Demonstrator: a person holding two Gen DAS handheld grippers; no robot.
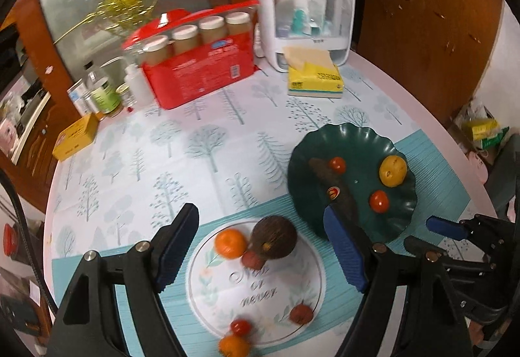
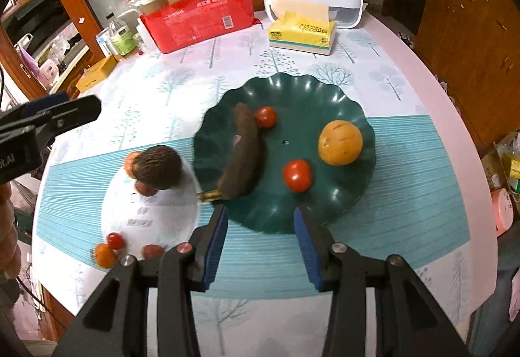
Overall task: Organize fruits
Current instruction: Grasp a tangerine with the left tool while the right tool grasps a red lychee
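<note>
A dark green scalloped plate [image 2: 325, 97] [image 1: 357, 139] holds a brown overripe banana [image 2: 243, 155], two red tomatoes [image 2: 297, 175] [image 2: 266, 117] and a yellow-orange citrus [image 2: 340, 142]. Left of it, on the mat's white circle [image 1: 256, 288], lie a brown round fruit [image 1: 274, 237], an orange [image 1: 230, 243], small reddish fruits [image 1: 300, 314], a tomato [image 1: 240, 326] and another orange [image 1: 234, 345]. My left gripper [image 1: 261, 243] is open above the brown fruit and orange. My right gripper [image 2: 261, 238] is open and empty at the plate's near rim.
At the table's far side stand a red package with jars [image 1: 198, 64], a white storage case [image 1: 305, 22], a yellow tissue pack [image 1: 313, 77], bottles [image 1: 104, 90] and a yellow box [image 1: 76, 136]. The round table's edge [image 2: 455, 116] curves on the right.
</note>
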